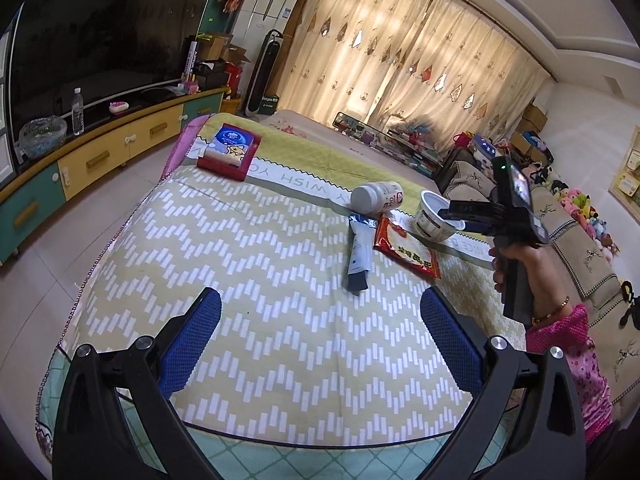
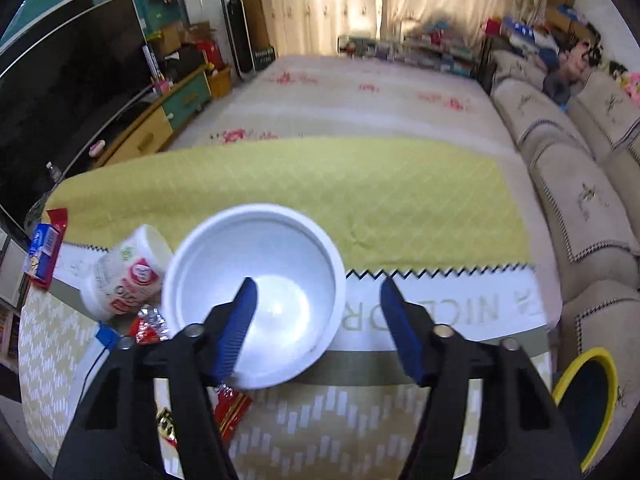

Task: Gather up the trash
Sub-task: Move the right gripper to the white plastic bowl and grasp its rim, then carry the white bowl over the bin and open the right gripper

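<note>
Your right tool (image 2: 316, 300), spread, straddles the white cup's (image 2: 256, 292) rim; bottle (image 2: 120, 284), tube (image 1: 359, 256) and wrapper (image 1: 408, 252) remain uncollected; left tool (image 1: 320, 320) spread, empty.

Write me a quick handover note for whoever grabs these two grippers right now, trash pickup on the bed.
Left gripper: open, empty, over the zigzag blanket, short of the trash.
Right gripper: open, astride the near rim of the white bowl, one finger inside, the other outside; no squeeze visible yet.
Trash, clustered: white bottle lying on its side, grey tube, red wrapper next to the bowl.
Yellow-rimmed bin beside the bed, on the right of the right wrist view.
Done: nothing visibly collected.
Left: grip the bowl, probably bin it, then bottle, tube, wrapper.
</note>
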### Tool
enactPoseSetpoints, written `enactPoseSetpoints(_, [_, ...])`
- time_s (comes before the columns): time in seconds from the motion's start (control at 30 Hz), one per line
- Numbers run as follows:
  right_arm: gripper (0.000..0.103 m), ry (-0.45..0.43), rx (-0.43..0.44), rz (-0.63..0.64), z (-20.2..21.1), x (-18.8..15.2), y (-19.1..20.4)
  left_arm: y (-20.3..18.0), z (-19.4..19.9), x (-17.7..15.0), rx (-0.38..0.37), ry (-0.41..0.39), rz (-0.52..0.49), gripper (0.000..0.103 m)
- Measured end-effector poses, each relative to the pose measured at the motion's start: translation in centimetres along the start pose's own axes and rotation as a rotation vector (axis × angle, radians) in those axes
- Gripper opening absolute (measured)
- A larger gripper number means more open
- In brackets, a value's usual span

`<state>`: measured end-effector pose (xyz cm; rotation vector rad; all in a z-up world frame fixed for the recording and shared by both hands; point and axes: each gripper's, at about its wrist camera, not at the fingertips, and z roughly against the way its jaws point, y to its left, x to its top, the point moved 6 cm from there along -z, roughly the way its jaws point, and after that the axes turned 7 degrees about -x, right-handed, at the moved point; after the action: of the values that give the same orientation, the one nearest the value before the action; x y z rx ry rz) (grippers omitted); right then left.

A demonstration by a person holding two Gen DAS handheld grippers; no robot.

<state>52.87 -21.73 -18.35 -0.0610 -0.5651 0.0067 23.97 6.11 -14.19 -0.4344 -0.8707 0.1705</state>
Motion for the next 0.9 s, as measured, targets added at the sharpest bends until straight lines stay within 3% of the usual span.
enactPoseSetpoints(0.07, [0.046,0.015,0.005,-0.010,-0.8,-0.1,0.0,0.0,-0.3,0.0,-0.004,0.006,0.000,0.098])
enactPoseSetpoints(0.13, [0.024,0.028,0.007,-0.020,-1.4,-0.2,0.0,0.0,-0.6,-0.2,-0.005,0.014,-0.006,0.098])
enactPoseSetpoints(0.2, [0.012,0.043,0.025,-0.029,-1.7,-0.4,0.0,0.0,-0.8,-0.3,-0.004,0.018,-0.008,0.098])
enactPoseSetpoints(0.37, [0.010,0.029,0.035,-0.008,-1.0,-1.0,-0.1,-0.2,-1.0,-0.6,-0.006,0.020,-0.008,0.098])
enactPoseSetpoints(0.57, [0.007,0.000,0.073,-0.059,1.3,-2.9,-3.2,-1.2,-1.0,-1.0,-0.011,0.027,-0.027,0.098])
enactPoseSetpoints(0.9, [0.007,-0.060,0.037,-0.208,6.9,-11.1,-14.4,-3.3,-1.9,-1.7,-0.027,0.053,-0.056,0.098])
